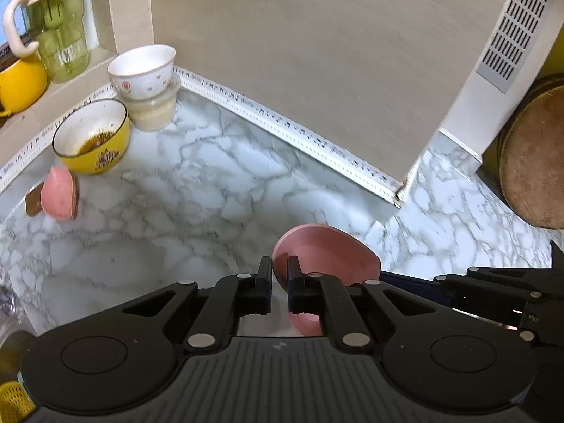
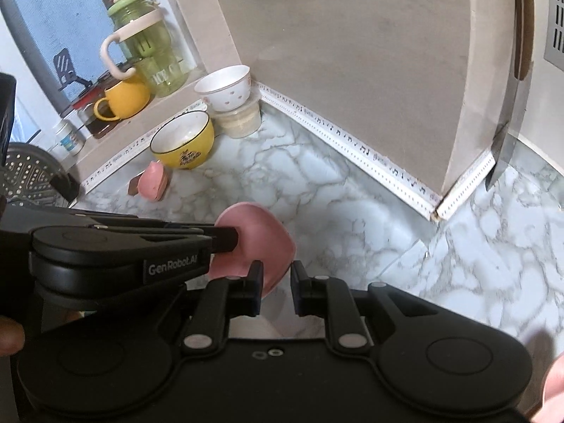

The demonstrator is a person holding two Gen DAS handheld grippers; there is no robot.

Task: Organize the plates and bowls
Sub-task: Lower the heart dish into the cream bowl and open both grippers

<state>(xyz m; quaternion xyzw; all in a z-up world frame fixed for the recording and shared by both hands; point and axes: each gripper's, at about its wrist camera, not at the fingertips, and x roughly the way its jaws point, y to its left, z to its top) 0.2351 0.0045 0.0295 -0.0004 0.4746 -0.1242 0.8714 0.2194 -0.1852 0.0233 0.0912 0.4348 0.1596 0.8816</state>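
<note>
Pink bowl [image 2: 253, 243] held above marble table [image 1: 197, 183], left claw [image 1: 279, 282] clamped on its rim, right claw [image 2: 276, 287] closed on opposite rim, yellow bowl [image 1: 93, 135] near wall

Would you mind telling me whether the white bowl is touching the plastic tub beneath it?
Touching. In the right wrist view the white bowl sits nested in the mouth of the plastic tub, with no gap between them.

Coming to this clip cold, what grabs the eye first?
The pink bowl, lifted over the marble counter with both grippers on its rim, left gripper and right gripper. Behind it in the corner sit a dirty yellow bowl and a white bowl stacked on a plastic tub.
</note>
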